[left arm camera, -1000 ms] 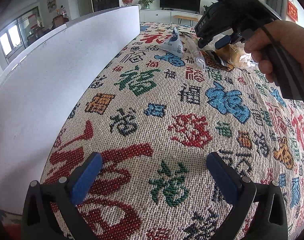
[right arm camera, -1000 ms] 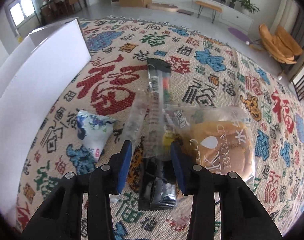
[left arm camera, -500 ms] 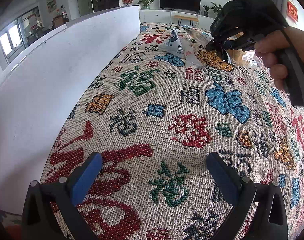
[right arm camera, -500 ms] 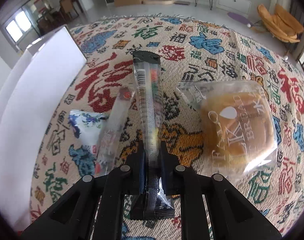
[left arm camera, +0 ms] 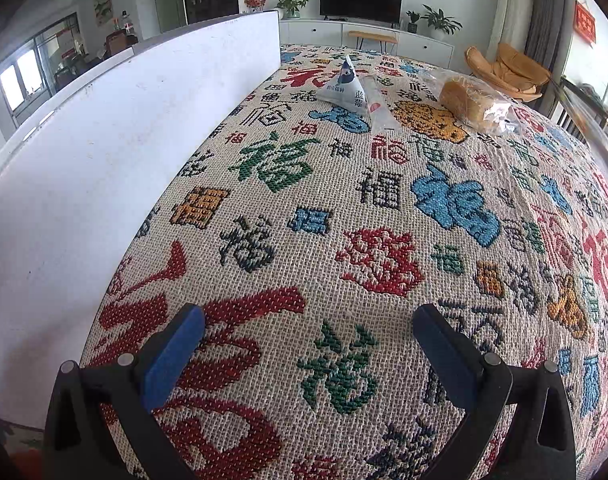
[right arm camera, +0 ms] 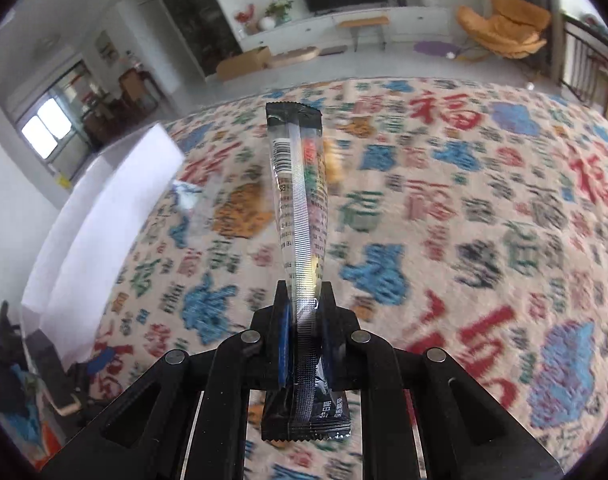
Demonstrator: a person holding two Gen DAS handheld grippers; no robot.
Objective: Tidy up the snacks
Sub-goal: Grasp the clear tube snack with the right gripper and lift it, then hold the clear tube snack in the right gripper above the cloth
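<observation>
My right gripper (right arm camera: 304, 300) is shut on a long black-ended snack stick packet (right arm camera: 300, 184) and holds it in the air above the patterned cloth. My left gripper (left arm camera: 304, 340) is open and empty, low over the near part of the cloth. Far ahead in the left wrist view lie a blue-and-white pyramid snack pouch (left arm camera: 344, 86), a clear narrow snack sleeve (left arm camera: 378, 108) beside it, and a bagged bread loaf (left arm camera: 476, 106) to the right. The right gripper is out of the left wrist view.
A white board wall (left arm camera: 124, 140) runs along the left side of the patterned cloth (left arm camera: 384, 240); it also shows in the right wrist view (right arm camera: 96, 220). The right wrist view is motion-blurred. A living room with TV and chair lies behind.
My right gripper closed on the snack stick packet, lifted it off the cloth and swung away; it left the left wrist view. The left gripper has not moved.
</observation>
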